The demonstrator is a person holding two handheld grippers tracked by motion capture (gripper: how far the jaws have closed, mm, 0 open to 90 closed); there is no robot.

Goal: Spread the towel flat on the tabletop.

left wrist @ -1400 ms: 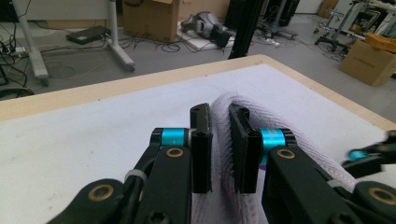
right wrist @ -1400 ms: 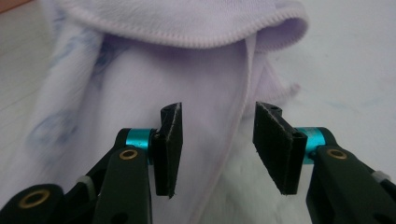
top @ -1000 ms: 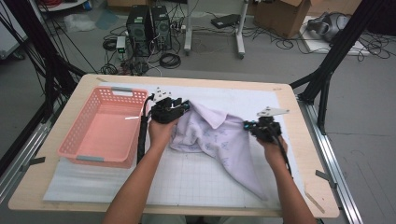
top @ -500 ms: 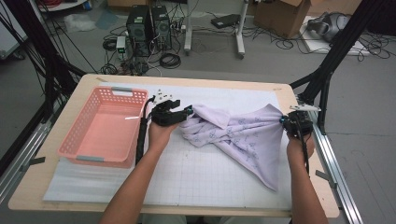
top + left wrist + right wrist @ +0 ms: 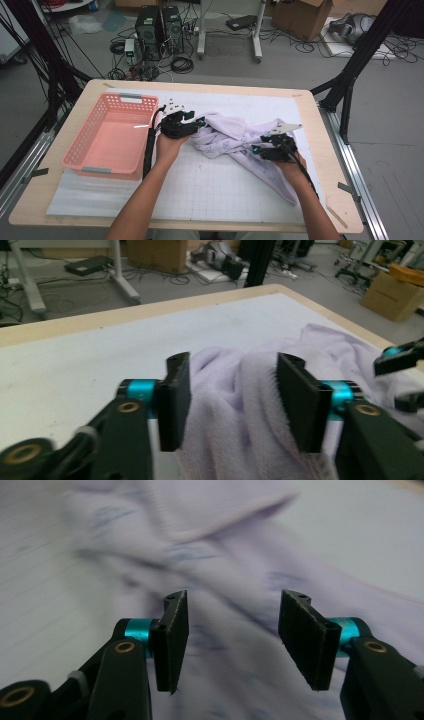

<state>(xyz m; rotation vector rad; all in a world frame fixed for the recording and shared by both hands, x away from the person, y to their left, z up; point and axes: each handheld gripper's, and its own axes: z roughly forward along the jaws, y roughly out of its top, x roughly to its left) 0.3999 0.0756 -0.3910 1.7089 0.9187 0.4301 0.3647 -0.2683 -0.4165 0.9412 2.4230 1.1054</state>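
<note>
My right tool (image 5: 259, 148) just spread, dropping the crumpled lilac cotton shirt (image 5: 235, 142); my left tool (image 5: 199, 123), half-spread, straddles a fold. Regrasp needed.

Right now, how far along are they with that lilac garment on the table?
Early on, it seems. The lilac garment lies rumpled on the white mat, not flattened or folded. The left gripper has a bunch of cloth between its jaws; the right gripper hovers open over the fabric, having just been opening with nothing clamped. The pink basket is empty, so smoothing, perhaps folding and putting away, remains.
</note>
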